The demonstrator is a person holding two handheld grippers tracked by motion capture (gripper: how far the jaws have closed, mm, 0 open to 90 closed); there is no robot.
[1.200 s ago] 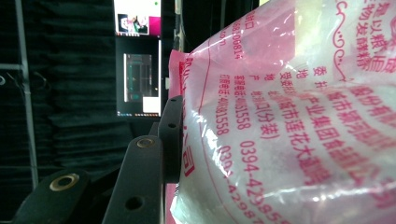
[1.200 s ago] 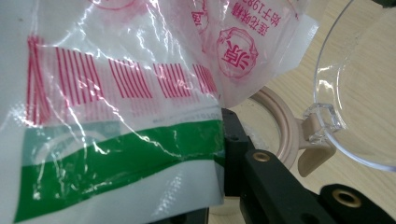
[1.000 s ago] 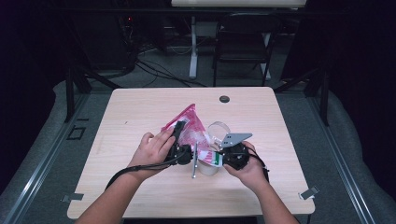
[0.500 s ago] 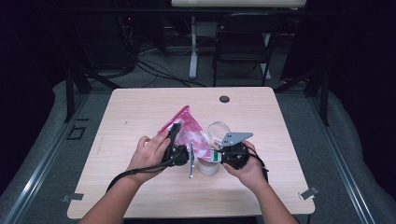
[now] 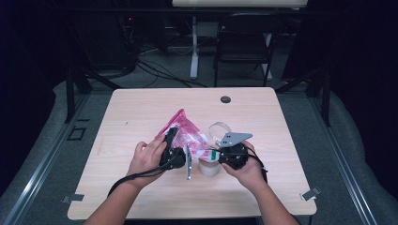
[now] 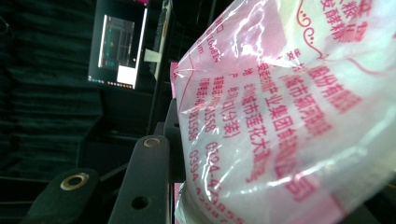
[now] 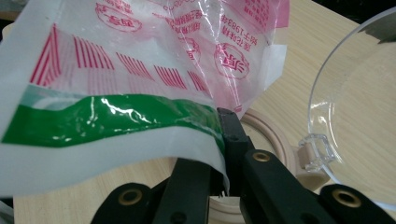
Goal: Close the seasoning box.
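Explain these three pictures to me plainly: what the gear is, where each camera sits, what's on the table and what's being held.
A person holds a handheld set of tongs in each hand: the left tongs and the right tongs. One camera looks down from above; the other two ride on the tongs and look along their black jaws. On the pale wooden table stands a small round cream container with a clear plastic hinged lid flipped open. Both tongs hold a pink-and-white printed plastic bag above it; the right tongs are shut on its green-striped edge, and the left jaws have just been closing on the bag.

You see a black chair [image 5: 244, 44] at upper centre, a table [image 5: 141, 108], and a lit monitor [image 6: 119, 44] upper left.
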